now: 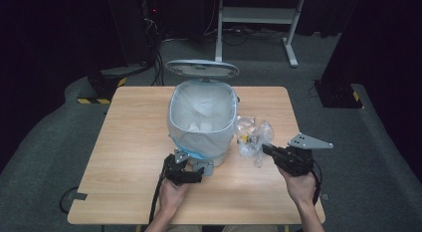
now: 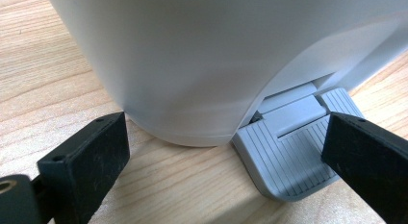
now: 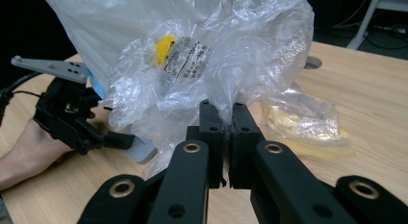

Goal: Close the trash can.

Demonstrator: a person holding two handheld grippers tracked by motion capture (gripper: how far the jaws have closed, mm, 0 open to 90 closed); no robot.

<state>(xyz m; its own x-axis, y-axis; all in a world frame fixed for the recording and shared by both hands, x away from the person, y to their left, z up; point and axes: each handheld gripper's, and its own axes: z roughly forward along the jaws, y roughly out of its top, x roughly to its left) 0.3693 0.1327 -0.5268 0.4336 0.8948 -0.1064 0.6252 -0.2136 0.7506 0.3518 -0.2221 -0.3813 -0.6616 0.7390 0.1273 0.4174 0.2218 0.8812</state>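
Note:
A white pedal bin (image 1: 199,140) with a plastic liner stands mid-table, its lid (image 1: 201,68) raised. My left gripper (image 1: 192,168) is at the bin's foot. In the left gripper view it (image 2: 226,147) stands open: one jaw rests over the grey pedal (image 2: 288,156), the other beside the bin's base (image 2: 192,65). My right gripper (image 3: 228,113) is shut on a crumpled clear plastic wrapper (image 3: 192,65) with a yellow spot and a printed label. It holds the wrapper (image 1: 252,137) above the table, right of the bin, with the right gripper (image 1: 264,149) just behind it.
A second clear wrapper (image 3: 308,130) with yellowish contents lies on the wooden table (image 1: 129,157) to the right of the bin. White crumpled pieces lie inside the liner. Past the table's far edge stand a white desk frame (image 1: 259,15) and dark equipment.

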